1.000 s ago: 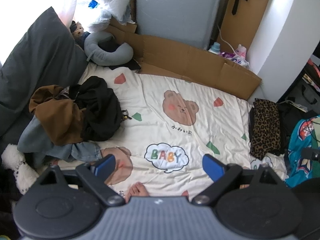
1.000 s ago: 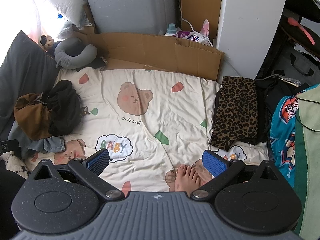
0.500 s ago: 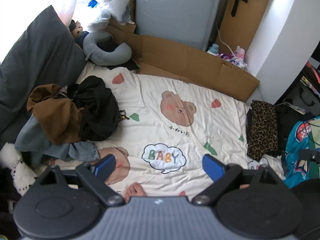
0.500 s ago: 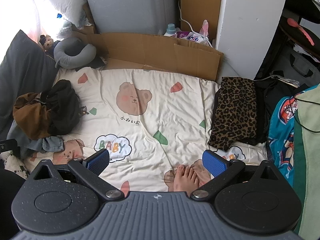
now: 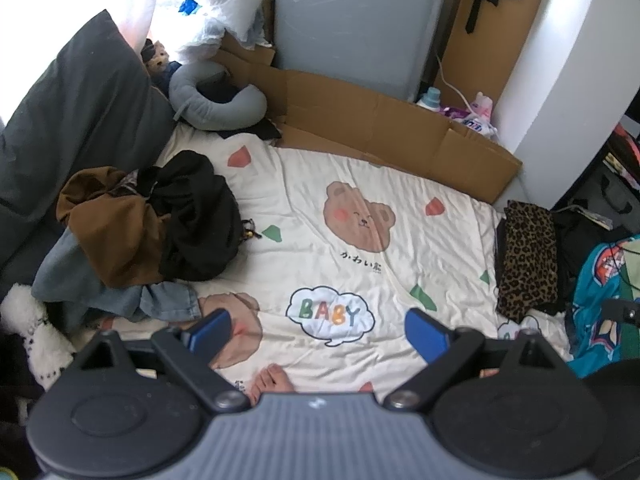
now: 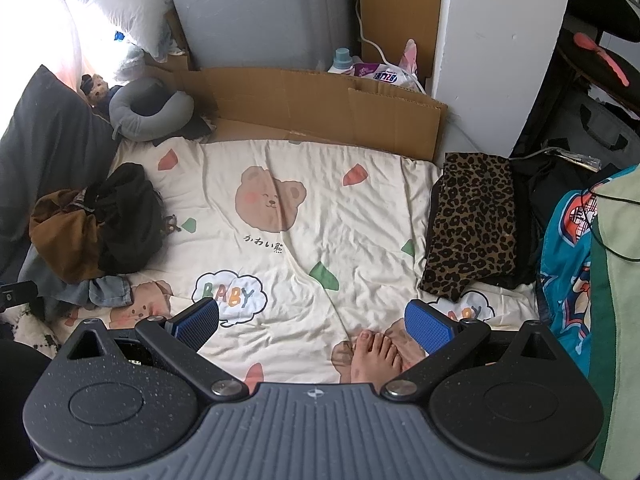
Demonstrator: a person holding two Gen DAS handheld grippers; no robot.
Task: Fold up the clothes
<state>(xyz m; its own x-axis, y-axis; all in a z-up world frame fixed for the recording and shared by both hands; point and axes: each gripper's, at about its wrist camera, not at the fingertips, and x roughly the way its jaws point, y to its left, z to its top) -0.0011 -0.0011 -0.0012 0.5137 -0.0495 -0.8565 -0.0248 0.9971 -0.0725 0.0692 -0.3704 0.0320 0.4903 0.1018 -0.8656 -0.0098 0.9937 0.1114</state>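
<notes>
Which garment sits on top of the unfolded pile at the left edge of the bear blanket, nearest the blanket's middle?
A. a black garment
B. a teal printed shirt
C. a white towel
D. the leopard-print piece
A: the black garment lies bunched on the pile's inner side, against the brown garment and above the denim; the leopard-print piece lies folded at the blanket's opposite edge.

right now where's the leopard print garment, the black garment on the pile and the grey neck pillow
leopard print garment (image 6: 472, 224), right wrist view, middle of the folded top
black garment (image 5: 200, 220), left wrist view, centre of the bunched cloth
grey neck pillow (image 5: 224, 110), left wrist view, lower curve
</notes>
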